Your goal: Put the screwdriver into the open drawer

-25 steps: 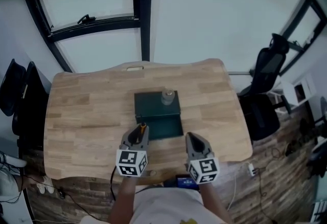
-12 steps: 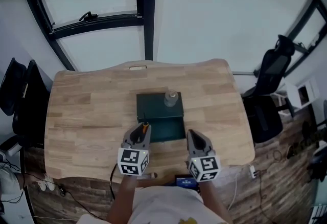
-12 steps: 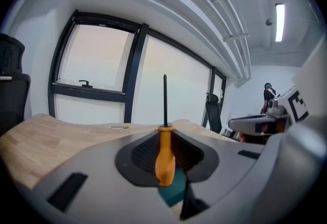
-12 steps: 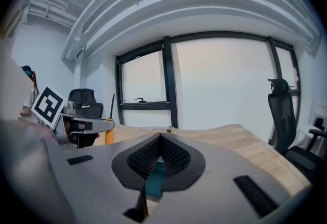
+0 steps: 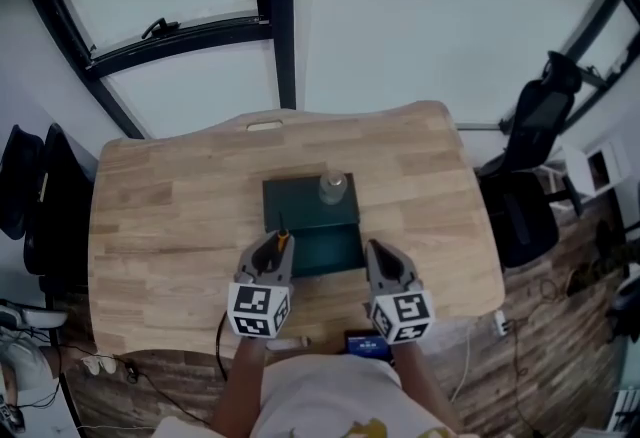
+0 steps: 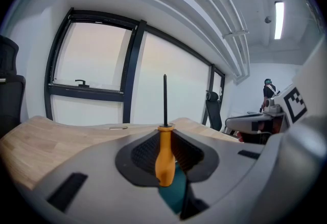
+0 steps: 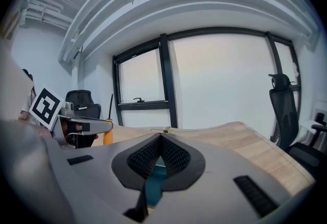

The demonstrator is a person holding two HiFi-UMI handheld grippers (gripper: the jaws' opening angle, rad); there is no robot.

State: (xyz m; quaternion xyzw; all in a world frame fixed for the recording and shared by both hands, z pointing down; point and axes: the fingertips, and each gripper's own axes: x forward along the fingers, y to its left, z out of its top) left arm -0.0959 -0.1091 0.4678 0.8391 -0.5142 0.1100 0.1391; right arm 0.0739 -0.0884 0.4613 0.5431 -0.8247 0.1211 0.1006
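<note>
My left gripper [image 5: 268,259] is shut on the screwdriver [image 6: 164,159], whose orange handle sits between the jaws while the dark shaft points straight up. In the head view its orange handle [image 5: 282,240] shows at the jaw tips, just left of the open drawer [image 5: 325,250]. The drawer is pulled out toward me from a dark green box [image 5: 308,204] in the middle of the wooden table [image 5: 160,216]. My right gripper [image 5: 383,265] hovers at the drawer's right front corner, jaws shut with nothing between them [image 7: 160,138].
A small clear jar [image 5: 332,187] stands on top of the box. A dark device [image 5: 364,344] lies at the table's near edge. Black office chairs stand to the left [image 5: 25,196] and right [image 5: 535,141] of the table. Windows lie beyond the far edge.
The head view has shifted slightly; both grippers keep their places in front of the drawer, the left still holding the screwdriver.
</note>
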